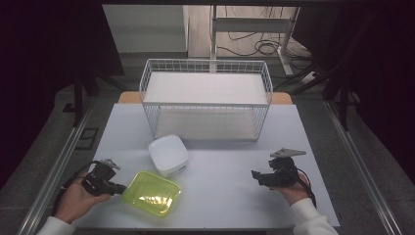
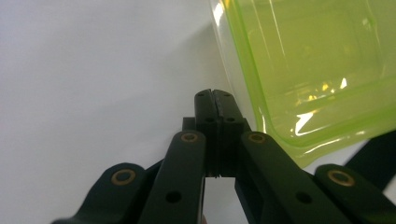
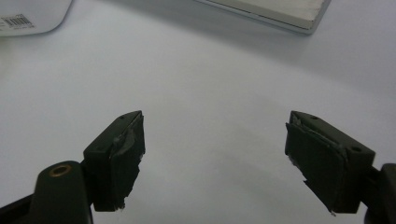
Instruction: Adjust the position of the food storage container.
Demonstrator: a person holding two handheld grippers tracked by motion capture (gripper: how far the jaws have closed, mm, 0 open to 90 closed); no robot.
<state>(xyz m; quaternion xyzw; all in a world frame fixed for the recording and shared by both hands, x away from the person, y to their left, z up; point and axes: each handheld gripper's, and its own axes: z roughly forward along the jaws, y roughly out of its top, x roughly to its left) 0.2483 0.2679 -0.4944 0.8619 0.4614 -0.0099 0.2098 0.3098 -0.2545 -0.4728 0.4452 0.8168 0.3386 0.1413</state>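
A translucent lime-green square container (image 1: 151, 194) (image 2: 317, 60) lies open side up on the white table at the front left. My left gripper (image 1: 119, 188) (image 2: 215, 95) is at its left corner, jaws pressed shut with nothing seen between them; the container's rim runs just beside the right jaw. A white square bowl (image 1: 168, 154) (image 3: 28, 16) stands behind the green container. At the front right, my right gripper (image 1: 255, 175) (image 3: 215, 126) is open over bare table, pointing left toward the bowl.
A white wire basket (image 1: 205, 98) with a white liner stands at the back middle of the table (image 1: 235, 196); its base edge (image 3: 280, 11) is at the top of the right gripper view. Dark floor and cables lie beyond.
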